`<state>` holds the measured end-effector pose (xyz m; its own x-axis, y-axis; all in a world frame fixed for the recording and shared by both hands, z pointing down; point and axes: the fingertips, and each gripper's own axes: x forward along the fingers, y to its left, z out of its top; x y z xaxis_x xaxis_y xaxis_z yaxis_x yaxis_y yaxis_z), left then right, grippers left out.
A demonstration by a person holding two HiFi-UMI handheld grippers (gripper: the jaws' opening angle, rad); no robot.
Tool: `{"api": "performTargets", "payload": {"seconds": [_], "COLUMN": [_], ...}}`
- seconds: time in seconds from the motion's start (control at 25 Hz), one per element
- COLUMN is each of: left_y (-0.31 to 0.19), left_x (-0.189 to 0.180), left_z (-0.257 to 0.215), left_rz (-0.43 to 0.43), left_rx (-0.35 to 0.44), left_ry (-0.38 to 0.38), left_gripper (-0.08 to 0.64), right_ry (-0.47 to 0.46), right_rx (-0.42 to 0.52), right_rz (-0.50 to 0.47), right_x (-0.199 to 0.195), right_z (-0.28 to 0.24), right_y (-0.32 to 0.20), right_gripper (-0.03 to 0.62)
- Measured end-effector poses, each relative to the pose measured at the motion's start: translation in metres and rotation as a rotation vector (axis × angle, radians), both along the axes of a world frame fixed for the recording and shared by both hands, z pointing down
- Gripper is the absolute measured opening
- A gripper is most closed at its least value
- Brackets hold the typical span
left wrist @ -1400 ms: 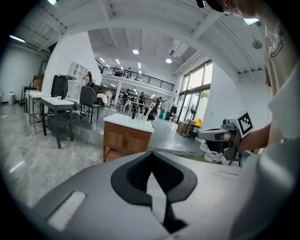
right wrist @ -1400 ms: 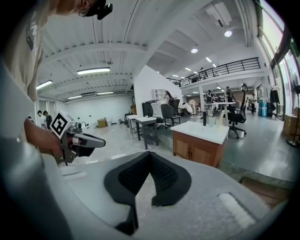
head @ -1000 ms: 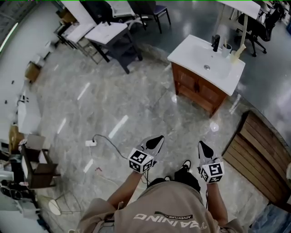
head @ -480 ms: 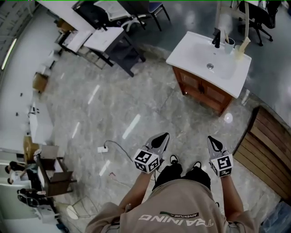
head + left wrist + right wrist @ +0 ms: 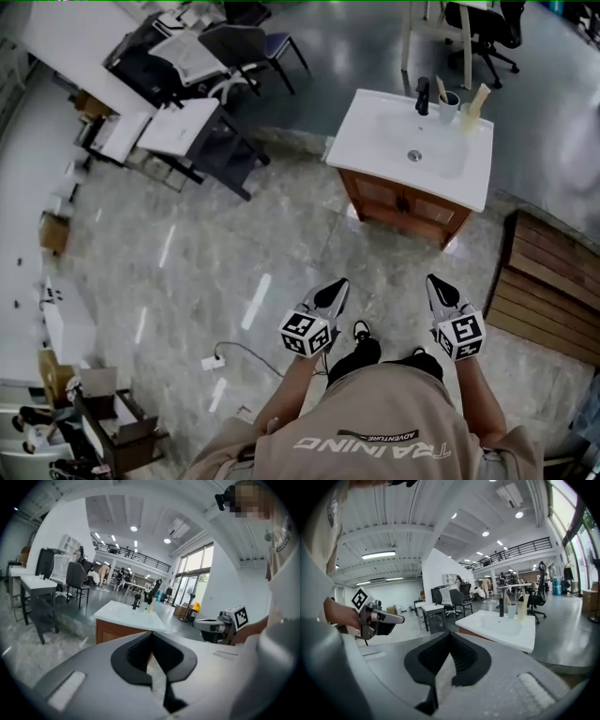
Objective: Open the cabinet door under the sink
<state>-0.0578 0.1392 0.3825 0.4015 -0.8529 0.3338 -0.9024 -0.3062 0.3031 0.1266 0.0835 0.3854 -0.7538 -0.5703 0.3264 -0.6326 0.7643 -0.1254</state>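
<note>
Underfoot, glossy grey marble floor point(image 5: 234, 234). At upper left, dark desks point(image 5: 202, 141) with chairs. At right, slatted wooden platform point(image 5: 548, 281), flat on the floor. Ahead, wooden cabinet point(image 5: 405, 203) beneath a white sink tabletop point(image 5: 370, 141), both doors point(image 5: 379, 193) closed, well apart from either tool. Held out low in front of the person, left tool point(image 5: 336, 287) and right tool point(image 5: 434, 282), side by side, pointing toward the cabinet. Each with jaws pressed together at the tips, nothing between them. At the tabletop's far edge, black faucet point(image 5: 423, 94), with pale cup point(image 5: 449, 106) just beside it.
</note>
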Motion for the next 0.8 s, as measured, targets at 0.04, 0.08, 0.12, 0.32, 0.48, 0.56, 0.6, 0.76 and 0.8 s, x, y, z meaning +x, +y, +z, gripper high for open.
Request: {"api": "performTargets", "payload": {"seconds": [0.04,0.08,0.12,0.32,0.48,0.56,0.6,0.76,0.8], "left_y": [-0.008,-0.017,-0.025,-0.043,-0.047,-0.046,-0.045,-0.05,-0.053], "left_x": [-0.008,-0.019,-0.03,-0.073,-0.083,-0.087,-0.088,-0.088,-0.088], "left_z": [-0.008,-0.013,-0.015,-0.006,0.005,0.015,0.019,0.027,0.028], "left_rz": [0.03,0.052,0.069,0.122,0.147,0.154,0.155,0.161,0.163], "left_rx": [0.026,0.045,0.057,0.048,0.037,0.012,-0.003,-0.039,-0.048], "left_ry": [-0.012,-0.024,-0.034,-0.036,-0.005,0.009,0.015,0.029,0.029], "left_gripper": [0.015,0.015,0.015,0.015,0.015,0.015,0.015,0.015,0.015], "right_ry": [-0.012,-0.016,-0.023,-0.156,-0.084,-0.069,-0.064,-0.033,-0.027], "right_rx": [0.006,0.011,0.014,0.05,0.05,0.026,0.011,-0.011,0.0], "right_rz": [0.033,0.064,0.095,0.212,0.233,0.249,0.257,0.262,0.268], "right_x": [-0.007,-0.014,-0.022,-0.054,-0.063,-0.064,-0.063,-0.062,-0.062], "right_z": [-0.006,-0.01,-0.014,-0.06,-0.049,-0.039,-0.034,-0.019,-0.016], "right_y": [-0.007,-0.014,-0.022,-0.039,-0.041,-0.038,-0.036,-0.043,-0.048], "right_gripper": [0.002,0.002,0.002,0.002,0.002,0.002,0.002,0.002,0.002]}}
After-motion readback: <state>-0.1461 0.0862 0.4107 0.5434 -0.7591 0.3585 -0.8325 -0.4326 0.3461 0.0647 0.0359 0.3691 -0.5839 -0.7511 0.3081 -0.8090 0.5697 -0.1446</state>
